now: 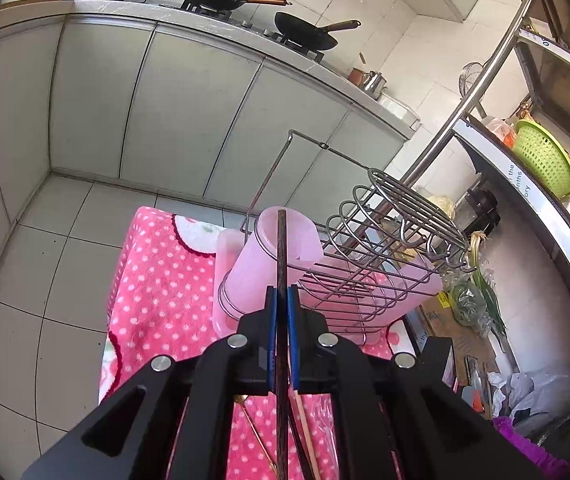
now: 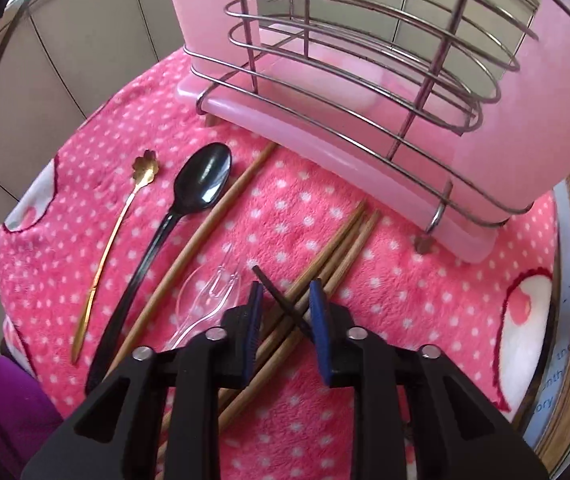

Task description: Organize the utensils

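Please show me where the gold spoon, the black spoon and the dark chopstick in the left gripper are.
gold spoon point(image 2: 145, 168), right wrist view, on its flower-shaped bowl.
black spoon point(image 2: 205, 178), right wrist view, on its bowl.
dark chopstick point(image 1: 281, 248), left wrist view, on the shaft above the blue pads.

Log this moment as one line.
left gripper: shut on dark chopstick | right gripper: open over black chopstick | pink cup: ahead

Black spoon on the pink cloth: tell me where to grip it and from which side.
Grip the black spoon at mid-handle, from above, jaws straddling the handle. It lies flat and its handle is thin, with cloth showing between it and the gold spoon and the single wooden chopstick. The bowl is too broad.
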### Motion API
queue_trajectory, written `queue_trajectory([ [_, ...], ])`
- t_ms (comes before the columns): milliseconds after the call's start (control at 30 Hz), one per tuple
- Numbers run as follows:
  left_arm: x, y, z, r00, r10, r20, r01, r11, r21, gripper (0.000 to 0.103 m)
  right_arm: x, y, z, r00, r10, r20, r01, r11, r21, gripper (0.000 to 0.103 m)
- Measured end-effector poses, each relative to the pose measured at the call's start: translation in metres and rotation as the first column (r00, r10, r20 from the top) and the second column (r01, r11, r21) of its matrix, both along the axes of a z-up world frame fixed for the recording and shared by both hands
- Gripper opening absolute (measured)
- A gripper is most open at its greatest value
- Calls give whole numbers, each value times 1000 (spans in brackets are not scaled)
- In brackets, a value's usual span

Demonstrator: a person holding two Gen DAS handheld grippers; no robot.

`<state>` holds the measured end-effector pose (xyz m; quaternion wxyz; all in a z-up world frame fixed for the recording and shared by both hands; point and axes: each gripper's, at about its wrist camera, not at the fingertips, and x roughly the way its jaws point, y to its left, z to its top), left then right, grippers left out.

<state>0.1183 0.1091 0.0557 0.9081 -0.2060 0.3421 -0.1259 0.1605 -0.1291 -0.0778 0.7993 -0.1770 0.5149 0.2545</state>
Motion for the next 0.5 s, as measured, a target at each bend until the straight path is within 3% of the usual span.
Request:
queue_trajectory([
  [133,-4,2,1,1000,9,1,-9,1000,-8,4,-2,-8,4,999,-49,13,48,998,35,4],
  [267,-8,2,6,1000,14,14,-14,1000,-11,4,-9,-36,27,989,-139,40,132,980,152,4],
  [500,-19,-4,20,997,20,70,-19,1000,-11,4,-20,-97,80,945,-322,53,276,874,401,4],
])
